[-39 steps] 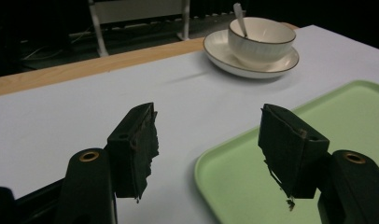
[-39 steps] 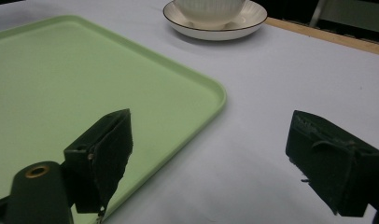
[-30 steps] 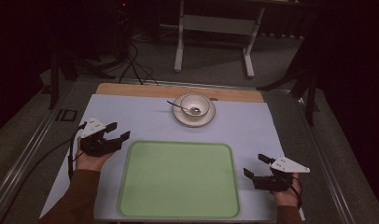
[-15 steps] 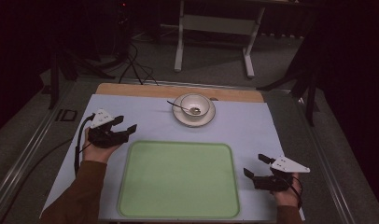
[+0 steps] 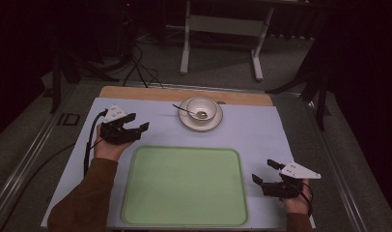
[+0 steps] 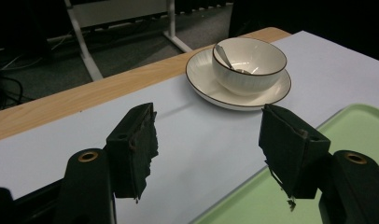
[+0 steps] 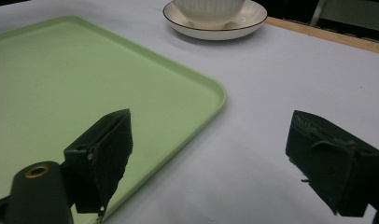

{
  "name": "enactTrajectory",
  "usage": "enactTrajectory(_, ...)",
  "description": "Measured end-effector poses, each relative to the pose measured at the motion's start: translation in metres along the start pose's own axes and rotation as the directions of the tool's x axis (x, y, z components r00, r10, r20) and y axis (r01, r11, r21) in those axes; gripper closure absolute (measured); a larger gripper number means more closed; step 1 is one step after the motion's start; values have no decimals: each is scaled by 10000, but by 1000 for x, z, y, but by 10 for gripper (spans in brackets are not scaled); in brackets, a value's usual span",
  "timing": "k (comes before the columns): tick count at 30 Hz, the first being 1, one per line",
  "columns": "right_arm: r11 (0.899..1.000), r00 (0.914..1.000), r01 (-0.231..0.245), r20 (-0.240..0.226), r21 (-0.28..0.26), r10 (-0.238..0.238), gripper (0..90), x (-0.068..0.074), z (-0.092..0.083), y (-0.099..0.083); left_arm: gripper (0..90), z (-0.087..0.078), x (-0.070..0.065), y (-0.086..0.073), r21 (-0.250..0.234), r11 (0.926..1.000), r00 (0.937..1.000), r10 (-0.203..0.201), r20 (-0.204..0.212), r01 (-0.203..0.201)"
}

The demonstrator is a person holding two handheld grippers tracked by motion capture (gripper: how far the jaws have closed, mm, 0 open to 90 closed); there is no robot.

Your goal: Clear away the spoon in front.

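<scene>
The left gripper (image 5: pixel 136 122), jaws wide apart, points at the bowl (image 5: pixel 202 108) on its saucer (image 5: pixel 200 121) beyond the tray (image 5: pixel 184 186); it should approach level, minding the spoon (image 5: pixel 188 110), while the right gripper (image 5: pixel 265 171) waits open.

Left gripper (image 5: pixel 138 122) raised, jaws wide apart, forearm angled inward; right gripper (image 5: pixel 264 172) low, jaws wide apart.

Overhead; two low views sharing bowl (image 6: pixel 249 63)

bowl (image 7: pixel 210 8) top cut off by frame edge, spoon (image 6: pixel 223 55) handle part hidden
</scene>
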State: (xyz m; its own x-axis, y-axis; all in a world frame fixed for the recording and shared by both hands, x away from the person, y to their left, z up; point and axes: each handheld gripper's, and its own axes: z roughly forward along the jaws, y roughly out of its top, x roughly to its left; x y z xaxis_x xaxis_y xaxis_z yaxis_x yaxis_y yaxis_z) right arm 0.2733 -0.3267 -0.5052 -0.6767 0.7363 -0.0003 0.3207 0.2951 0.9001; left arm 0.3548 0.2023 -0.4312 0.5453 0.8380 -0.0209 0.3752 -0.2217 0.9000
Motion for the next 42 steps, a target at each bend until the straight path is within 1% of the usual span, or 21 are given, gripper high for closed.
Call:
enactTrajectory(4, 10000, 10000, 2, 4, 7, -2, 144, 0, 0, 0, 366, 5, 1, 5, -20, 10000, 10000, -48, 57, 48)
enactTrajectory(14, 10000, 10000, -1, -5, 10, 1, 144, 0, 0, 0, 376, 17, -1, 16, -1, 9999, 9999, 101, 121, -101)
enactTrajectory(24, 10000, 10000, -1, -29, 26, 1, 144, 0, 0, 0, 381, 35, -2, 25, 0, 10000, 9987, 91, 509, -91)
enactTrajectory(30, 10000, 10000, 1, -34, 57, -1, 144, 0, 1, 0, 384, 49, -2, 33, 72, 10000, 9980, -33, 625, 28)
enactTrajectory(32, 10000, 10000, 8, -42, 60, -8, 144, 0, 1, 0, 384, 52, -3, 35, 105, 9999, 9980, 1, 631, -8)
enactTrajectory(33, 10000, 10000, 9, -40, 52, -9, 144, 0, 1, 0, 384, 58, -4, 38, 136, 9999, 9980, 36, 638, -45)
enactTrajectory(37, 10000, 10000, -25, -43, 4, 25, 144, -1, 0, 0, 385, 69, -7, 43, 272, 9996, 9980, 98, 617, -115)
enactTrajectory(38, 10000, 10000, -25, -43, 4, 25, 144, -1, 0, 0, 386, 69, -7, 43, 272, 9996, 9980, 98, 617, -115)
enactTrajectory(39, 10000, 10000, -29, -51, 2, 29, 144, -1, 0, 0, 386, 74, -7, 46, 342, 9993, 9980, 122, 625, -143)
enactTrajectory(42, 10000, 10000, -13, -70, 0, 13, 144, 0, 0, 0, 403, 82, -7, 49, 485, 9986, 9981, 168, 586, -197)
